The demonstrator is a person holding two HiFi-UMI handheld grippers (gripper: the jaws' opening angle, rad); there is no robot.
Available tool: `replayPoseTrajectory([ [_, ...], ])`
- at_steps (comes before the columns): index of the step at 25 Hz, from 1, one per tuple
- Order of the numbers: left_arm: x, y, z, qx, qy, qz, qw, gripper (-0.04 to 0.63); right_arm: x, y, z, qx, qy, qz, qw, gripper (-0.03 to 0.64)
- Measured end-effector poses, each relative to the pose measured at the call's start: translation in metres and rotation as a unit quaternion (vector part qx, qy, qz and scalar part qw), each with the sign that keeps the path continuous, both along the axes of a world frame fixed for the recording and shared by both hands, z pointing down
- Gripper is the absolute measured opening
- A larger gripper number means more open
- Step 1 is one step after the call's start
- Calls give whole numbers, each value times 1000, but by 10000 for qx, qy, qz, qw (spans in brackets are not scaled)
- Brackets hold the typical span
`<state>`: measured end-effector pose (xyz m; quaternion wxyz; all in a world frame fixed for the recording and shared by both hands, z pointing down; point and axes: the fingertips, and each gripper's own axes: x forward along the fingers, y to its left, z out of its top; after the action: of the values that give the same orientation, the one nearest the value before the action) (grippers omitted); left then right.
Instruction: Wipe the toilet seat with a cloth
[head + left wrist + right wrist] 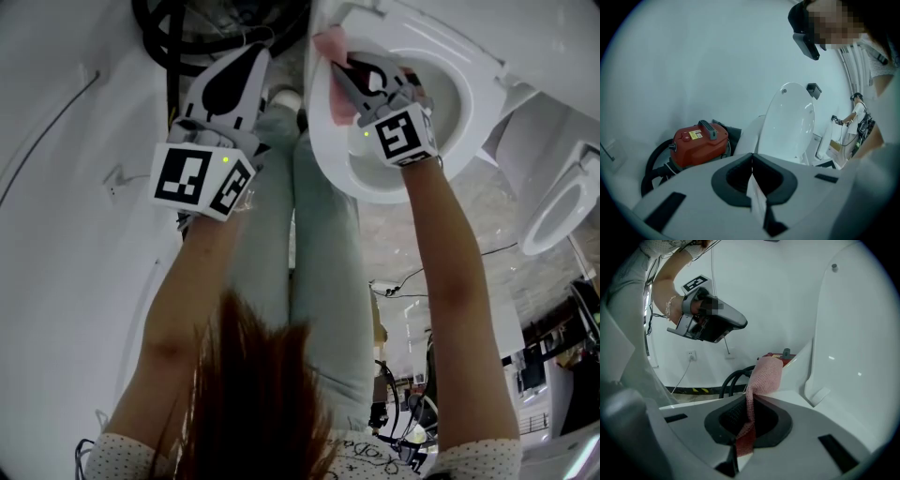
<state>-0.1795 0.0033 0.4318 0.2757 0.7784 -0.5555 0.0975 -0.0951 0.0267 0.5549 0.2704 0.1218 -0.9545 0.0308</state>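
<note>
Right tool (341, 71), cloth (328, 42) at toilet seat (321, 141)

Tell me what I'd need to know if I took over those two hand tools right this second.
Left gripper: shut, empty, held off to the side of the toilet.
Right gripper: shut on the pink cloth, which is at the rim of the toilet seat. The lid is up.
Done: the cloth is gripped and at the seat. How much is already wiped can't be told.
Left: wipe around the seat.
</note>
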Motion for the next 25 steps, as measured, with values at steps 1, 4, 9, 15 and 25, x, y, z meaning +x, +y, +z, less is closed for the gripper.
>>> replayPoseTrajectory([
  [1, 0, -1, 0, -1, -4, 12, 10000, 5, 1, -2, 0, 2, 13, 35, 10000, 25],
  [4, 2, -5, -1, -9, -4, 71, 10000, 5, 3, -7, 0, 7, 73, 124, 9999, 25],
  [9, 5, -10, -2, -2, -1, 155, 9999, 5, 7, -17, -1, -24, 152, 348, 9993, 25],
  [15, 3, -8, 0, -13, 14, 221, 9998, 5, 9, -27, -1, 4, 258, 626, 9977, 25],
  [25, 6, -19, -7, 15, -13, 407, 9992, 5, 14, -48, -3, 59, 463, 1067, 9932, 25],
])
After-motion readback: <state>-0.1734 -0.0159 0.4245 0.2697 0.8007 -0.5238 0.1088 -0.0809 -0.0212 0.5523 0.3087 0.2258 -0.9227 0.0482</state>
